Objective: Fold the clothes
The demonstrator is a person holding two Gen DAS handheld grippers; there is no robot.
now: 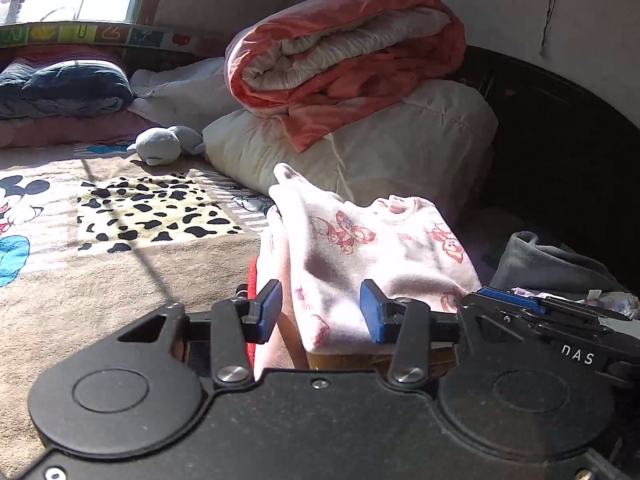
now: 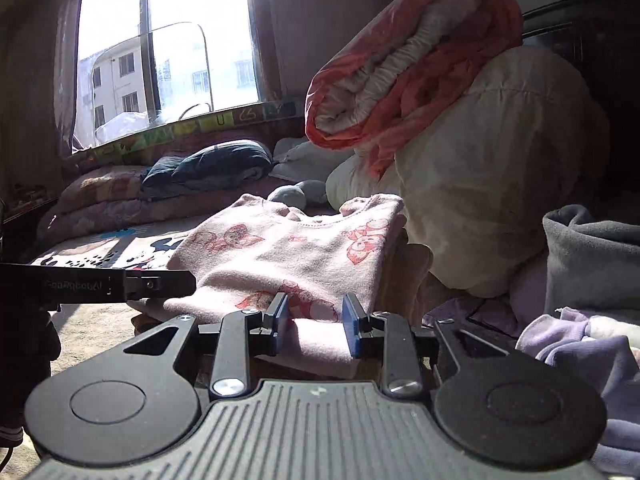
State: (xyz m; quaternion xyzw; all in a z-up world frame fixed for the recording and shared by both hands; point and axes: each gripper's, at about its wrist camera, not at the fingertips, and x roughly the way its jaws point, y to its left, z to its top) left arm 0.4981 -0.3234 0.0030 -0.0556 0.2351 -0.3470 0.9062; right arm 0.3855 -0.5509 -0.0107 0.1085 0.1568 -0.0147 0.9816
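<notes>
- Sunlit bed (image 1: 120, 280) under a cartoon-print blanket serves as the work surface, low and soft, with window light raking across it.
- Nearest, the left gripper (image 1: 320, 312) hovers at the near edge of a pink printed top (image 1: 360, 248), its blue pads spread apart with cloth between them but not pinched; the jaws stand wide.
- Right gripper (image 2: 316, 320) mirrors it at the same near hem, jaws also apart and clamping nothing. Both sit low and level, which reads as lining up on, or letting go of, that edge.
- That pink top lies folded into a compact rectangle on a small stack of other folded cloth, so it already looks like a finished fold.
- Off to the right, a grey garment (image 2: 592, 256) and a lilac one (image 2: 580, 344) sit rumpled, likely waiting.
- Farther back, a cream duvet (image 1: 380, 144) carries a rolled orange quilt (image 1: 344, 52), stacked clear of the folding space.
</notes>
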